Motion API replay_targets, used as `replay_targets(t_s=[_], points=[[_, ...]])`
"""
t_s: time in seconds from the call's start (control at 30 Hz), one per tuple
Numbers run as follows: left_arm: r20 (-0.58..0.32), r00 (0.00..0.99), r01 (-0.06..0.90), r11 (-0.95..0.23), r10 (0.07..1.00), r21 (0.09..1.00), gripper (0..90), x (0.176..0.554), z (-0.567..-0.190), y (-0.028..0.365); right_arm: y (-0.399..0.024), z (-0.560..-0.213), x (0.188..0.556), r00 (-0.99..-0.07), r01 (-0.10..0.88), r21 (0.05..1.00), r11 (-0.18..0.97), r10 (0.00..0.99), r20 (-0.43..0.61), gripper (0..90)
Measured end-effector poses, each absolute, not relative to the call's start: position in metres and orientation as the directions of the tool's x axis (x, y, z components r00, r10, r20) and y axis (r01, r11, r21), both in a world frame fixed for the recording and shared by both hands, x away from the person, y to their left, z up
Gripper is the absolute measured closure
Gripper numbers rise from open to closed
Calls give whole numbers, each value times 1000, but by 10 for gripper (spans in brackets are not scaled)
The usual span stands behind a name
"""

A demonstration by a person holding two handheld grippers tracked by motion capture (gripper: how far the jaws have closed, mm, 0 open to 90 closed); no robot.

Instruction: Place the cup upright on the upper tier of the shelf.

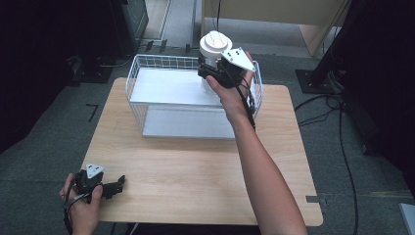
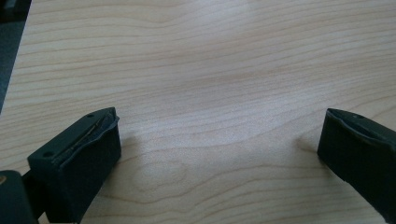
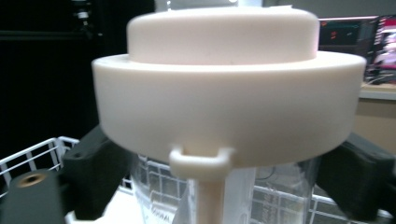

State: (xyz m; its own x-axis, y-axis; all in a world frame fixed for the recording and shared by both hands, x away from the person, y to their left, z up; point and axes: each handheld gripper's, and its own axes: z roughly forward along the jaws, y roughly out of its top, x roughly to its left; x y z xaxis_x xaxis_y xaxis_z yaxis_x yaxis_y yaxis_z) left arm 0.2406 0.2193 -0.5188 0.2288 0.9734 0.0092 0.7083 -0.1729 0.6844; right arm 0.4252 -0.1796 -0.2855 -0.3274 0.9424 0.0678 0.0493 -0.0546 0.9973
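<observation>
1. Holding a clear jar with a white lid (image 1: 215, 45) at the upper middle of the high view, the right gripper (image 1: 208, 73) has its jaws either side of the clear body just under the lid. The right gripper view shows the lid (image 3: 229, 98) filling the frame centre with a black jaw at each lower corner. The jaws look partly apart; whether the pads press on the wall I can't tell.
2. Key relation: the jar stands upright, long axis vertical, over the far right corner of the white wire basket (image 1: 147, 68). The gripper comes at it level from the near right side. Whether its base rests on the basket's shelf is hidden.
3. Left gripper (image 1: 111, 187) is at the lower left of the frame, low over the worktop (image 1: 195, 166), well apart from the basket. Jaws wide apart, bare wood between them (image 2: 219, 130).
4. Right hand (image 1: 230, 93) is plainly the nearer; judging by that, any next move on the jar is its job.
</observation>
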Motion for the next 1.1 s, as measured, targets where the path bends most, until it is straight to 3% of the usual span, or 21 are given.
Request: replay_targets(t_s=[0.2, 1.1], points=[[9, 229, 708, -173, 973, 684, 0, 241, -519, 219, -187, -283, 418, -362, 55, 998, -37, 931, 55, 4], [9, 229, 708, -173, 973, 685, 0, 241, -519, 219, -237, -337, 326, -432, 46, 999, 20, 902, 2, 0]])
